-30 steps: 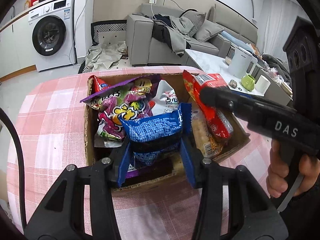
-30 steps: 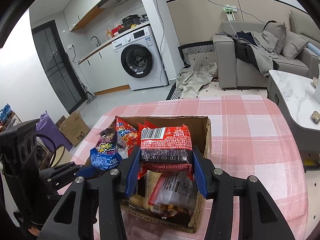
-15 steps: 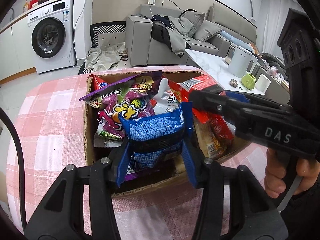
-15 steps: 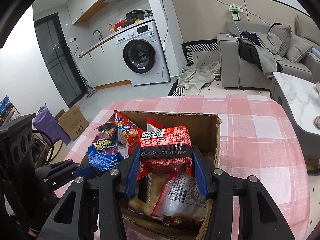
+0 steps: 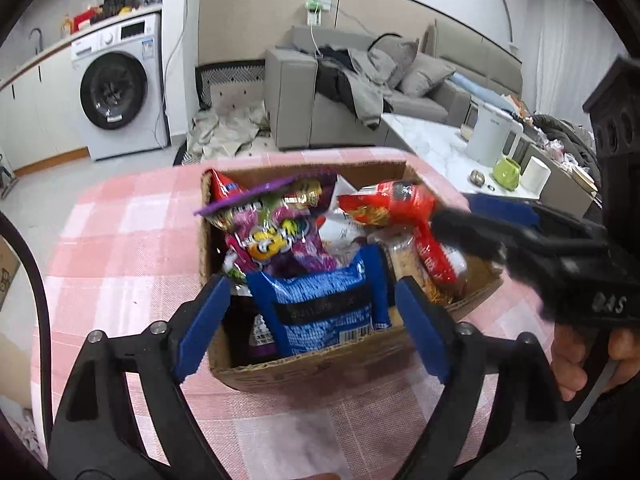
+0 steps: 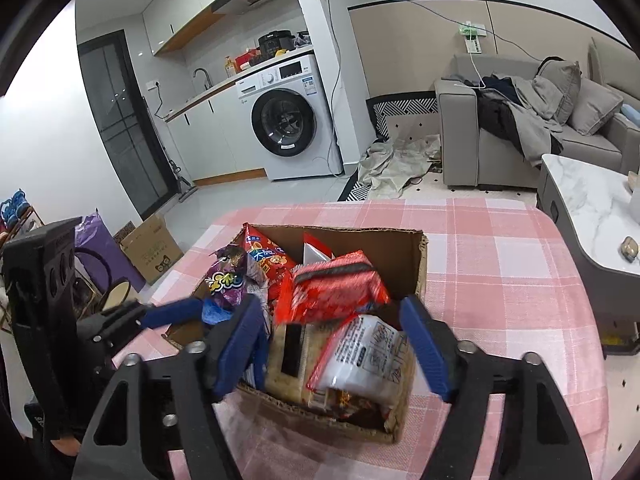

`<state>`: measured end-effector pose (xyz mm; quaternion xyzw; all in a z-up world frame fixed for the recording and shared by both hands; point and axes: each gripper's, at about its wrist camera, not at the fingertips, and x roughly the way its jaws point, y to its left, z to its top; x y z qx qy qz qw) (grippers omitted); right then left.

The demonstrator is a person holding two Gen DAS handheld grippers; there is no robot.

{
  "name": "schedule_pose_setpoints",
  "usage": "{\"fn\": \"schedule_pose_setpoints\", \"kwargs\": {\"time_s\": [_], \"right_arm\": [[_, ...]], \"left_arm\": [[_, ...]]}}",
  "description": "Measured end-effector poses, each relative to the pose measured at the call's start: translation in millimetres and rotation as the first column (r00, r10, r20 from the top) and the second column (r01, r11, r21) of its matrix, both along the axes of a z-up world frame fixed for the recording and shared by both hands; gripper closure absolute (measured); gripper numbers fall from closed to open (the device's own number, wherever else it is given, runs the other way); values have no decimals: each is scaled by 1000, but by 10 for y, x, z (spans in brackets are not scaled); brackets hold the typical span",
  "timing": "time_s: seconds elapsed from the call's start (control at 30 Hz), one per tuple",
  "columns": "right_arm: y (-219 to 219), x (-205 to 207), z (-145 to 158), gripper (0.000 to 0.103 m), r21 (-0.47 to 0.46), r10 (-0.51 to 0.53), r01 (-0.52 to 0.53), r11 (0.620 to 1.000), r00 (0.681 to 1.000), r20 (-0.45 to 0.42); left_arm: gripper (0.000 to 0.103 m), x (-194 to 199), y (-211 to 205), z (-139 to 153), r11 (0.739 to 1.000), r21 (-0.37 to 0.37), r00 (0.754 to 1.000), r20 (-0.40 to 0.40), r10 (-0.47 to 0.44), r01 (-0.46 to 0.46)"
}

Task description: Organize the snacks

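Note:
A cardboard box (image 5: 304,364) (image 6: 404,256) full of snack bags sits on the pink checked tablecloth (image 5: 120,248). My left gripper (image 5: 314,320) is open just above the box's near edge; a blue bag (image 5: 320,308) stands in the box between its fingers, free of them. A purple bag (image 5: 276,224) lies behind it. My right gripper (image 6: 338,344) is open over the box's other side. A red bag (image 6: 336,292) (image 5: 400,208) lies tilted on top of the snacks, free of the fingers. A white bag (image 6: 364,356) lies below it.
The pink table edge curves behind the box. A marble coffee table (image 5: 436,140) with a white kettle (image 5: 490,136) and green cup (image 5: 507,168) stands to the right. A grey sofa (image 5: 360,96) and washing machine (image 5: 116,88) are beyond. A cardboard box (image 6: 150,248) sits on the floor.
Both grippers have opened. The left one let go of the blue bag and the right one let go of the red bag; both bags now rest in the box.

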<state>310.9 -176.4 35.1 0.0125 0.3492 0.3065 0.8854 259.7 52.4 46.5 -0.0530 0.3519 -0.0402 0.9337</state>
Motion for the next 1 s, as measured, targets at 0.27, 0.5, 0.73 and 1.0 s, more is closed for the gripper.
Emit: {"fn": "schedule_pose_setpoints", "kwargs": {"time_s": [0.27, 0.5, 0.73, 1.0], "right_arm": [[-206, -274, 38, 1, 60, 13, -15, 998, 999, 39], [-332, -469, -26, 0, 118, 9, -17, 993, 998, 68], [-342, -642, -95, 0, 145, 19, -35, 989, 994, 110], [-322, -864, -237, 0, 103, 41, -61, 993, 983, 179]], "left_arm": [[1, -304, 87, 91, 999, -7, 998, 50, 34, -33], [1, -542, 213, 77, 998, -14, 995, 77, 61, -60], [1, -784, 304, 11, 997, -7, 992, 102, 77, -77], [1, -1009, 259, -110, 996, 15, 985, 144, 89, -92]]}}
